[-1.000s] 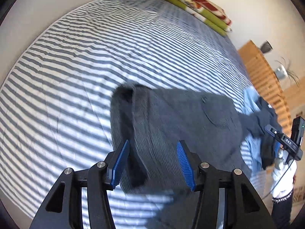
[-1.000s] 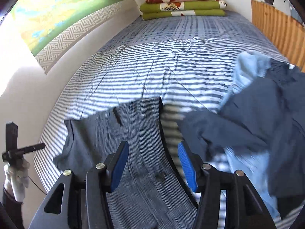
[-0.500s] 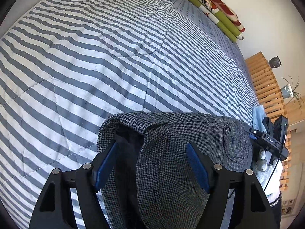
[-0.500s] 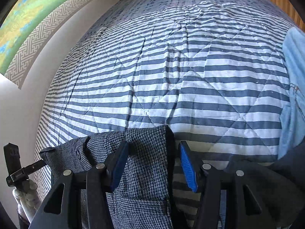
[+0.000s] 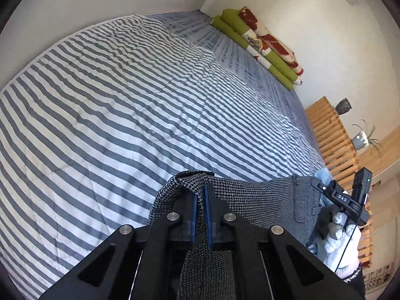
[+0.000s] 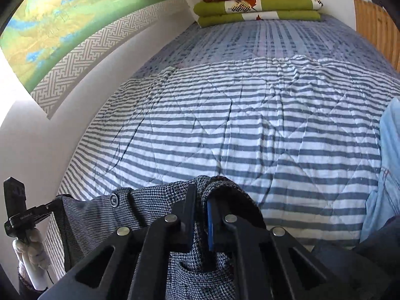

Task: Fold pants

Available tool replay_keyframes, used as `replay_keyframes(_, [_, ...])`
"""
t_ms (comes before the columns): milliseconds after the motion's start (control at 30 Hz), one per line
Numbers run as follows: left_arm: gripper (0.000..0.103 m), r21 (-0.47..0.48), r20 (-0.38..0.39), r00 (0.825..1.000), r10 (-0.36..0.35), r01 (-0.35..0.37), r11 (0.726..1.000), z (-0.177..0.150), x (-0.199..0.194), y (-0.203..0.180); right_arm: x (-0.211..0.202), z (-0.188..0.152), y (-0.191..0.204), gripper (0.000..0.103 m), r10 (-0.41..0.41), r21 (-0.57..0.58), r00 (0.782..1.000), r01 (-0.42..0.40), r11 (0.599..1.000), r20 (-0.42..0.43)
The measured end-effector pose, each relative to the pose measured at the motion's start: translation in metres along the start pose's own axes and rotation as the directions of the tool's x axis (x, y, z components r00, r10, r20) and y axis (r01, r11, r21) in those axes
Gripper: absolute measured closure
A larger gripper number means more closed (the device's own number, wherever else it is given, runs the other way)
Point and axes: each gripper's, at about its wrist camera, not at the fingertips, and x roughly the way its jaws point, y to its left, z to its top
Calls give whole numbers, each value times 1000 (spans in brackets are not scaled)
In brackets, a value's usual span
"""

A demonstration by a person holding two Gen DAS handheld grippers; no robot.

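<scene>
**Both tongs now clamped on the waistband**

The left gripper [image 5: 200,197] has its blue pads pressed together on a pinch of the grey checked pants [image 5: 272,200], and the right gripper [image 6: 200,200] has done the same at the other end of the waistband, by the button [image 6: 114,199] – cloth bunches up between each pair of pads and bulges over the fingertips. The pants lie at the near edge of the bed [image 5: 125,115], the waistband stretched between the two tongs, the rest of the cloth hanging below the cameras where it cannot be followed.

A second ago both pairs of tongs stood wide above the pants, which lay spread flat on the striped cover; half a second ago the open pads straddled the waistband corners without pressing. Now they grip, and the cameras sit lower and closer to the cloth. That means, by my reading, the pick-up step is done and the garment is ready to be lifted or carried over for its first fold – the fold itself is not yet begun.

Each view also catches the other gloved hand [image 5: 337,235] with its handle (at the picture's edge). A heap of blue clothes [image 6: 390,175] lies near the right edge of the bed, and folded blankets [image 6: 257,2] sit at the far end
</scene>
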Motion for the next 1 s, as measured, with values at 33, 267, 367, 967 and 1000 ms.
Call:
replay_keyframes(33, [94, 5, -30, 999, 33, -33, 999, 3, 10, 3, 13, 2, 2, 94, -34, -14, 999, 33, 999, -30])
replay_keyframes(267, [73, 4, -98, 983, 153, -153, 988, -11, 2, 12, 15, -13, -1, 66, -212, -77, 967, 203, 976, -139])
replay_keyframes(367, [69, 60, -93, 988, 120, -115, 992, -43, -37, 2, -39, -31, -12, 65, -159, -45, 982, 155, 987, -102])
replay_keyframes(967, [51, 116, -360, 931, 51, -10, 993, -306, -75, -42, -195, -310, 67, 64, 113, -35, 974, -123, 992, -198])
replay_keyframes(1000, [49, 108, -344, 937, 60, -24, 994, -307, -73, -41, -195, -313, 79, 64, 129, -57, 971, -143, 988, -200])
